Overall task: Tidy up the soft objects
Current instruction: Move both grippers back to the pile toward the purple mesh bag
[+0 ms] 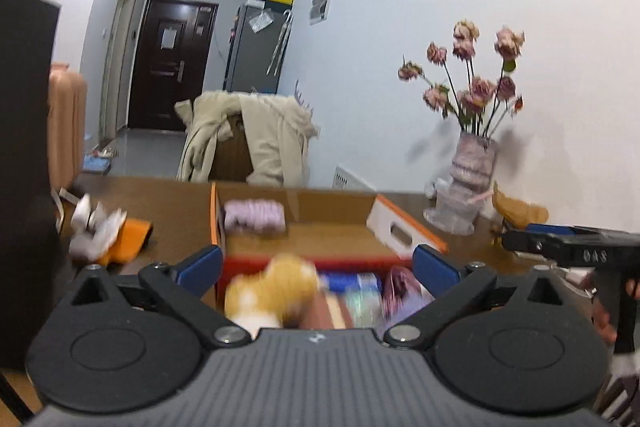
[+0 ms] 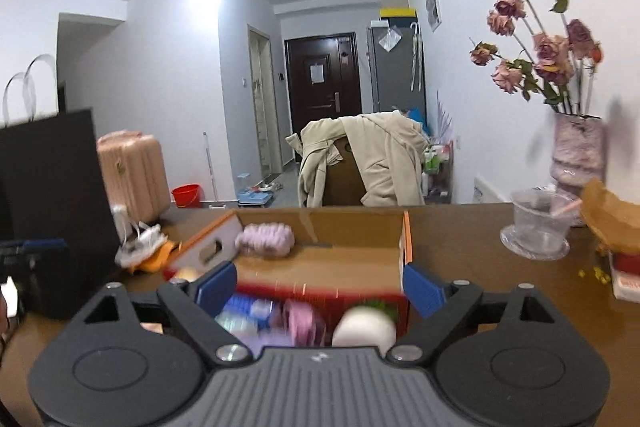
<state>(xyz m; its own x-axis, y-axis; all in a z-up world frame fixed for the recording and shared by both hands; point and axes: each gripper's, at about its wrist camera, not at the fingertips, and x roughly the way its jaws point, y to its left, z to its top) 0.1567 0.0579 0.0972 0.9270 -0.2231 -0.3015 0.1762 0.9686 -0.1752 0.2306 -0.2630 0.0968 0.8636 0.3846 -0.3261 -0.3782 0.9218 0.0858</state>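
I take the cardboard box [image 1: 304, 227] on the wooden table [image 1: 168, 199] as my landmark. My left gripper [image 1: 318, 261] is spread wide with nothing between its blue pads; my right gripper [image 2: 320, 281] is likewise spread and empty. Both point at the box from its near side.

Inside the box, a lilac knitted roll [image 1: 254, 215] lies against the far left corner, its long axis running across the box, parallel to the far wall. In a red-edged bin at the near side of the box sit a tan plush toy [image 1: 272, 291], a pink soft item [image 2: 302, 319] and a white rounded object [image 2: 364, 327]; blur hides their details.

Outside the box, to its left, lies a loose white-and-orange soft toy [image 1: 108, 235]. I judge this to be the next thing to collect. It lies left of both grippers, and the left gripper is the nearer one.

Writing: the right gripper's body shows small pale characters in the left wrist view; I cannot read them. No brand is legible.
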